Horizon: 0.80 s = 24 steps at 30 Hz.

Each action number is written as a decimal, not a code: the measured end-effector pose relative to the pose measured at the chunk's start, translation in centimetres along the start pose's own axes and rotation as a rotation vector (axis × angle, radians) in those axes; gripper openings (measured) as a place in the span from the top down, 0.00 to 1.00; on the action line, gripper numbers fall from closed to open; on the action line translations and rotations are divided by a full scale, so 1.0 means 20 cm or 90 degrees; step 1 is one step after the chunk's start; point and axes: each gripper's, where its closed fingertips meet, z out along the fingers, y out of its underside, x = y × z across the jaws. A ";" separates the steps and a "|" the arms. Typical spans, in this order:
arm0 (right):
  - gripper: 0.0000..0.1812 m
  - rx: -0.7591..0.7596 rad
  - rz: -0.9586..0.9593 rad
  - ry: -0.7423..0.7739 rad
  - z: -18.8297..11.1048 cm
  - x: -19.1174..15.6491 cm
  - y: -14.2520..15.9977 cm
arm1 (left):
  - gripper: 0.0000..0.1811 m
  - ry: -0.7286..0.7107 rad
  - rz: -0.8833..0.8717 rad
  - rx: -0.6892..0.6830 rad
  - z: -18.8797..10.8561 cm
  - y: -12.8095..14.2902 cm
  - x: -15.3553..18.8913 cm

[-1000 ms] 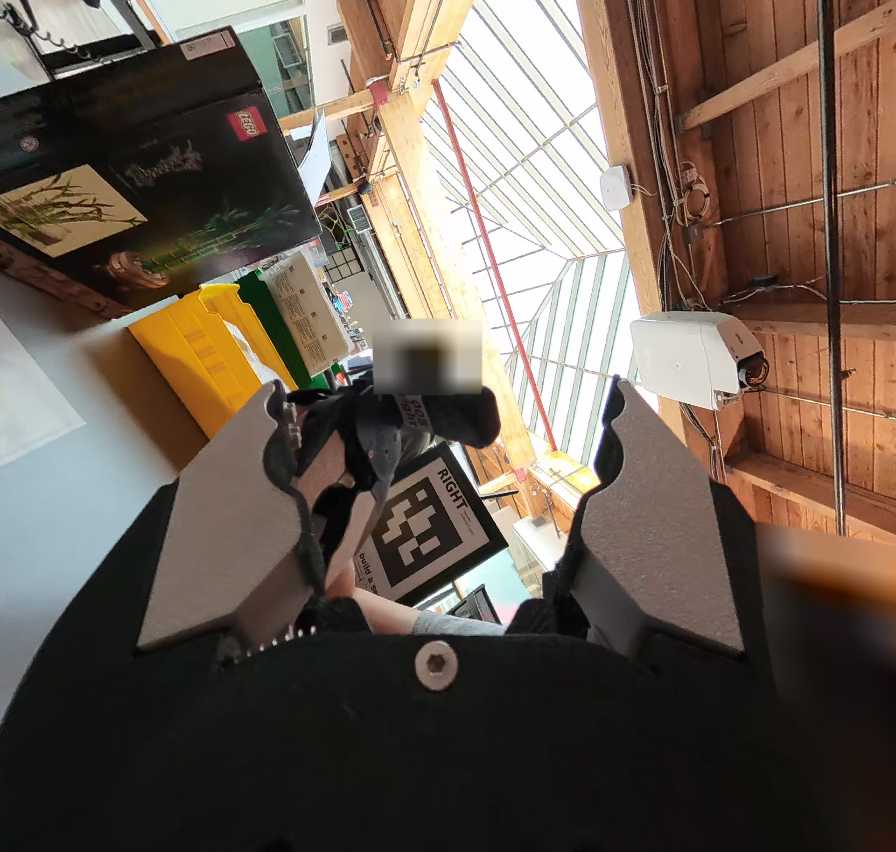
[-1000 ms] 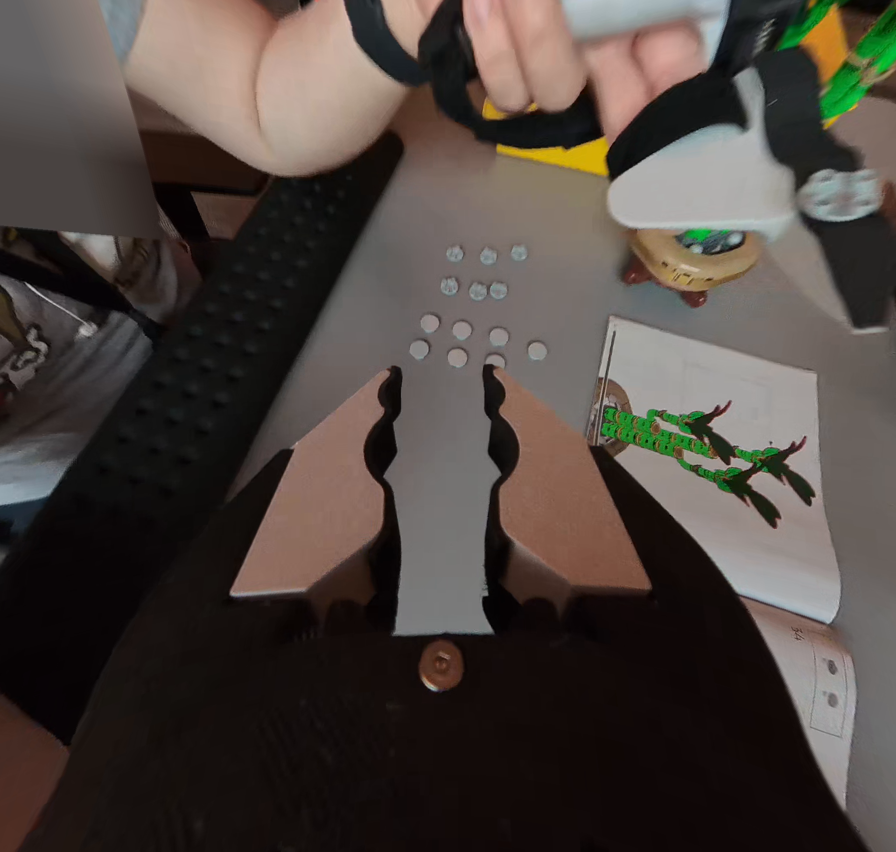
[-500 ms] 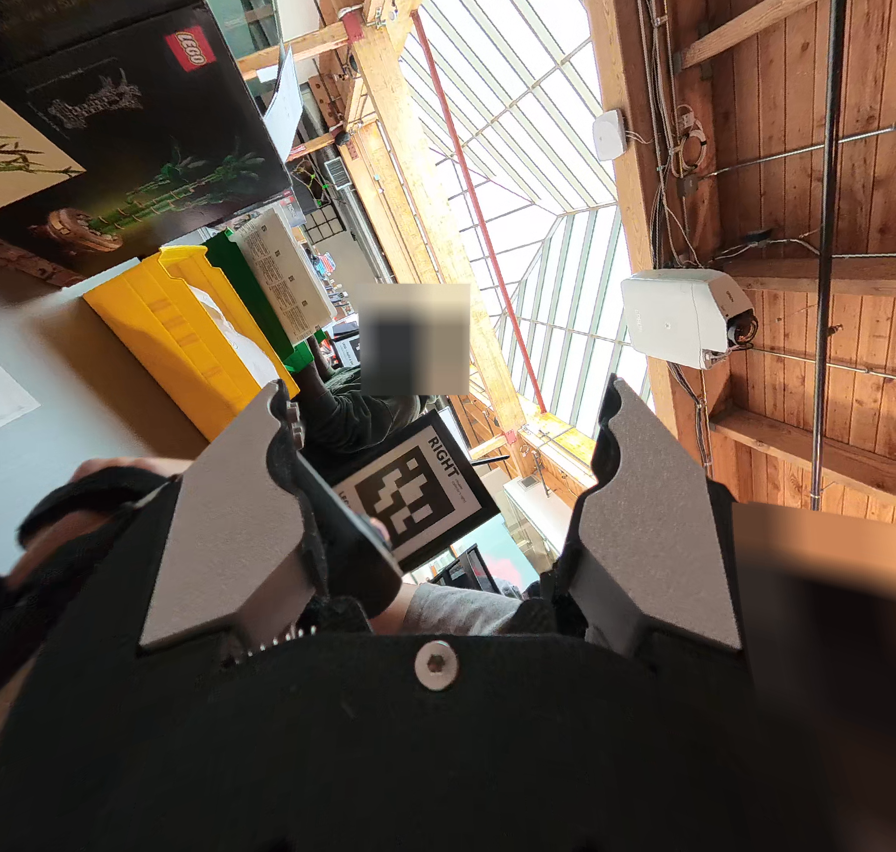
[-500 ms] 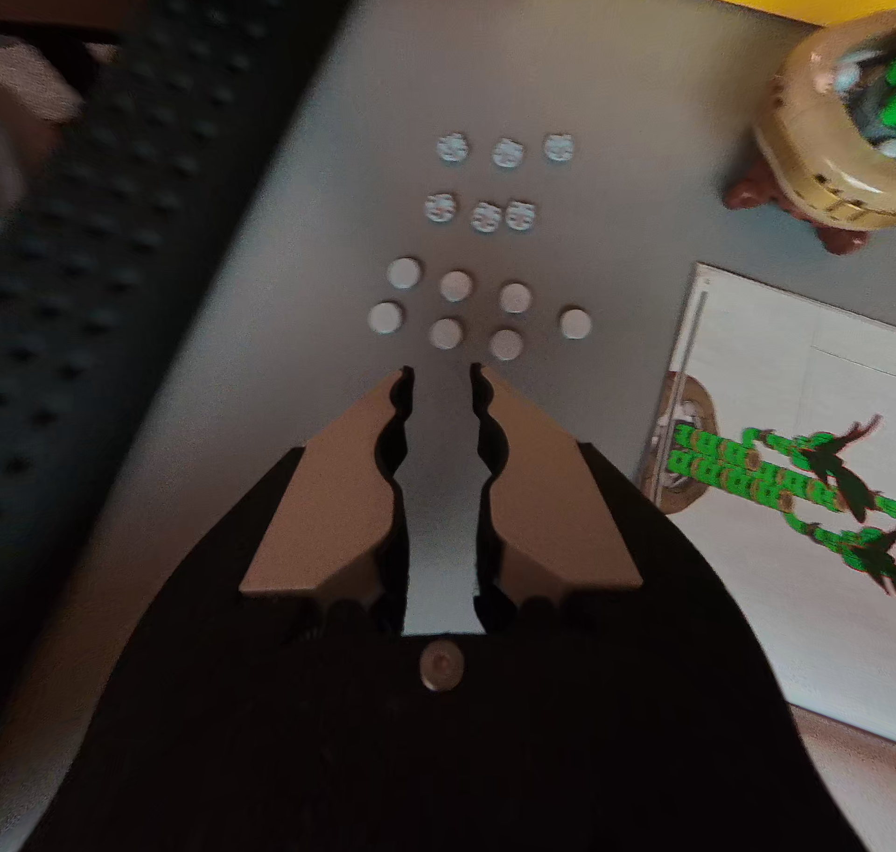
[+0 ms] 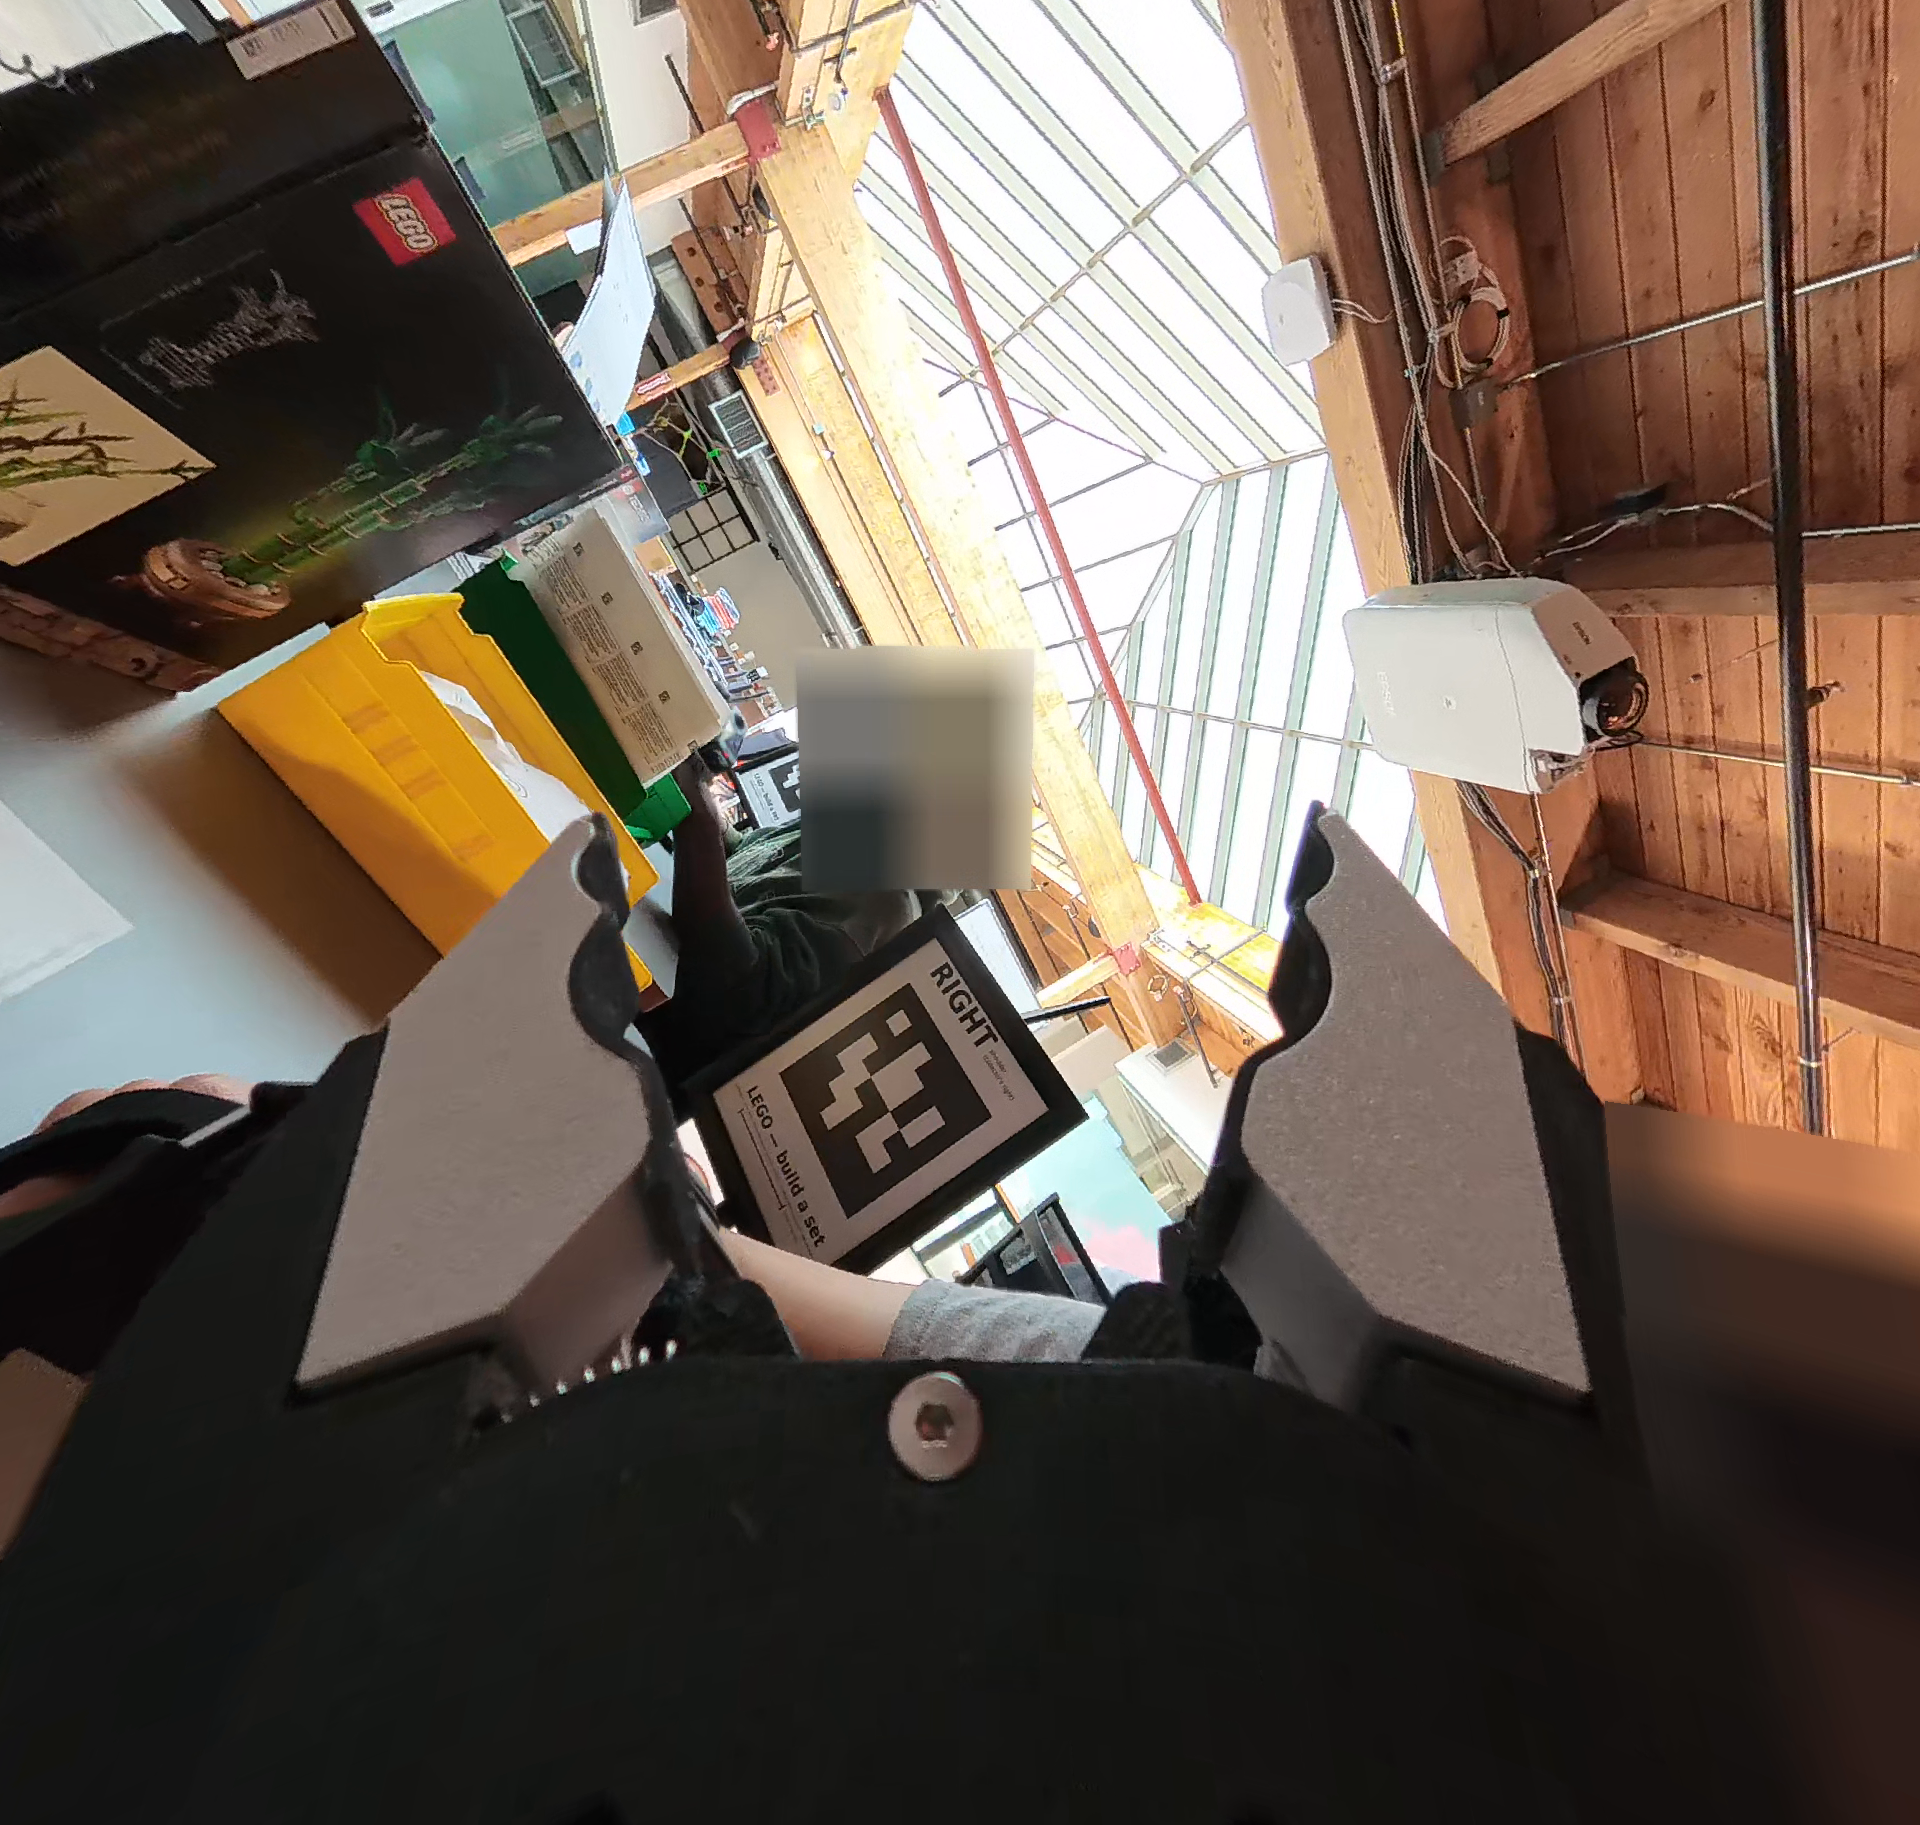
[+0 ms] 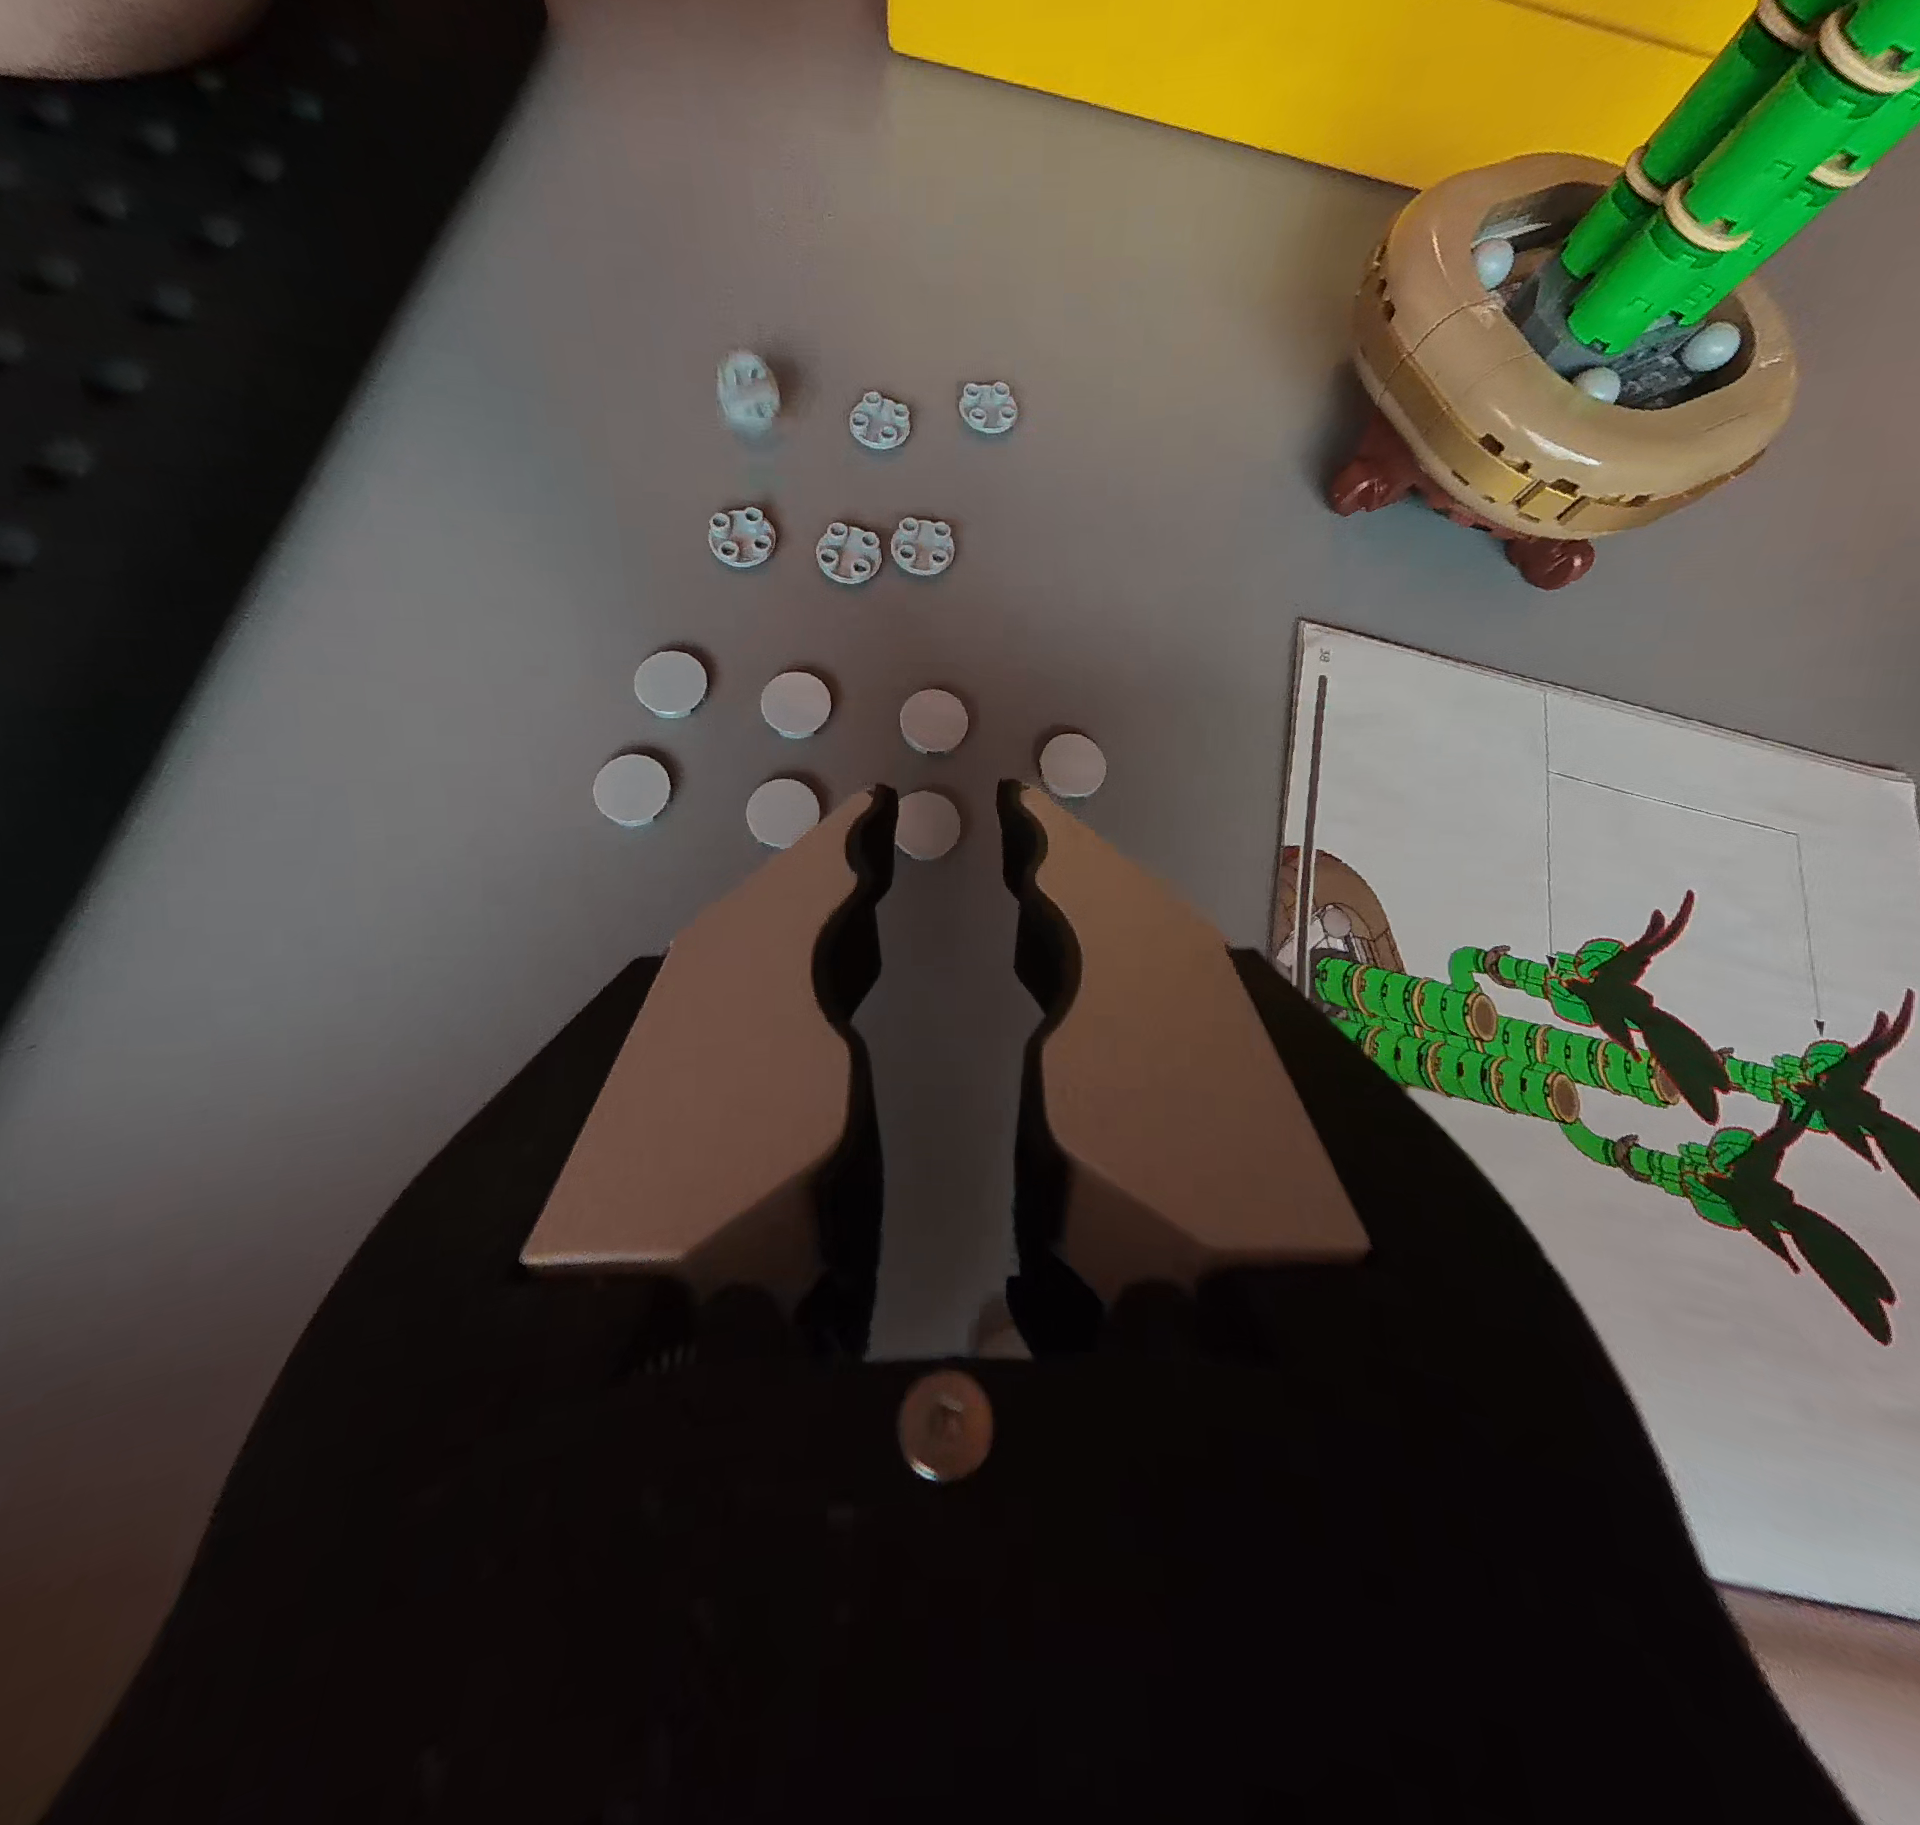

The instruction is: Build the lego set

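The right gripper (image 6: 943, 804) hangs over the grey worktop (image 6: 312, 944) with its jaws narrowly parted and nothing between them; its tips frame one smooth round tile (image 6: 925, 825) in the nearer row of tiles. Seven such tiles lie in two rows, and beyond them six studded round plates (image 6: 847, 549) sit in two more rows, the far left one (image 6: 746, 388) blurred and tipped on edge. Toward the worktop's far right, the tan pot (image 6: 1558, 425) on brown feet holds green bamboo stalks (image 6: 1766, 144), just in front of a yellow bin (image 6: 1247, 40). The open booklet (image 6: 1662, 840) lies near the right edge. A black studded mat (image 6: 156, 373) runs along the left edge.

The left gripper (image 5: 951, 845) is spread wide and empty, pointing up at the wooden ceiling (image 5: 1558, 165) and skylight. Below it show the set's black box (image 5: 260, 321), the yellow bin (image 5: 395, 736) and a marker card (image 5: 883, 1089).
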 end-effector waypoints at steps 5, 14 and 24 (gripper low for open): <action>0.89 -0.010 0.004 -0.006 -0.01 0.00 0.02 | 0.32 0.009 0.016 0.008 -0.04 -0.03 0.06; 0.89 0.032 -0.024 0.009 -0.04 -0.01 -0.08 | 0.33 0.032 0.097 0.049 -0.18 -0.11 0.31; 0.89 0.054 -0.050 0.045 0.32 -0.12 -0.35 | 0.33 0.060 0.208 0.088 -0.27 -0.09 0.60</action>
